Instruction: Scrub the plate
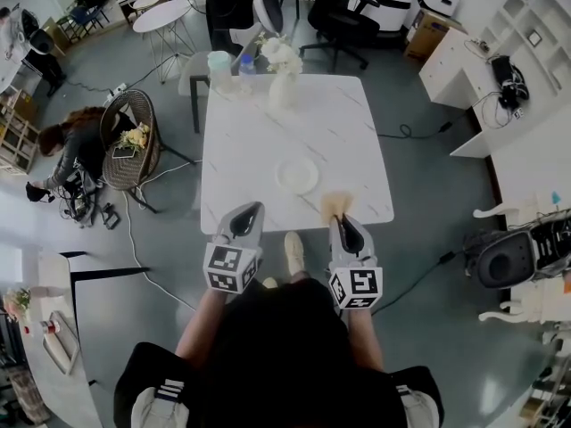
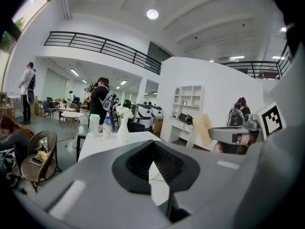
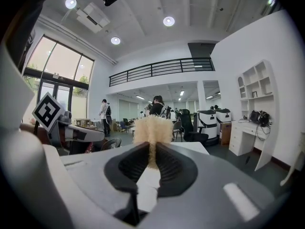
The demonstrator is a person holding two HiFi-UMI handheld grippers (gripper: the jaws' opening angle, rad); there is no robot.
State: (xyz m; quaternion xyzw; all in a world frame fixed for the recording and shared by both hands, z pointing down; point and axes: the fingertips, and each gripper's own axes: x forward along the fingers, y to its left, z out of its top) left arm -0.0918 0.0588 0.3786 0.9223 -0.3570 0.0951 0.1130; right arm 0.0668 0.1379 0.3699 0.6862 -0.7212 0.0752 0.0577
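A round white plate point(image 1: 297, 176) lies near the front of the white marble table point(image 1: 241, 141). My right gripper point(image 1: 344, 222) is shut on a fluffy tan scrubber point(image 1: 336, 205), which sticks out past the jaws point(image 3: 152, 130) over the table's front edge, to the right of and nearer than the plate. My left gripper point(image 1: 247, 212) hovers at the front edge, left of the plate, shut with nothing between its jaws point(image 2: 153, 160). In the left gripper view the scrubber point(image 2: 204, 129) and the right gripper show at the right.
At the table's far end stand a white vase of flowers point(image 1: 282, 78), a pale cup point(image 1: 219, 69) and a bottle point(image 1: 247, 68). A wicker chair point(image 1: 132, 141) stands left of the table, with a crouching person point(image 1: 76, 145) beside it. Cables cross the grey floor.
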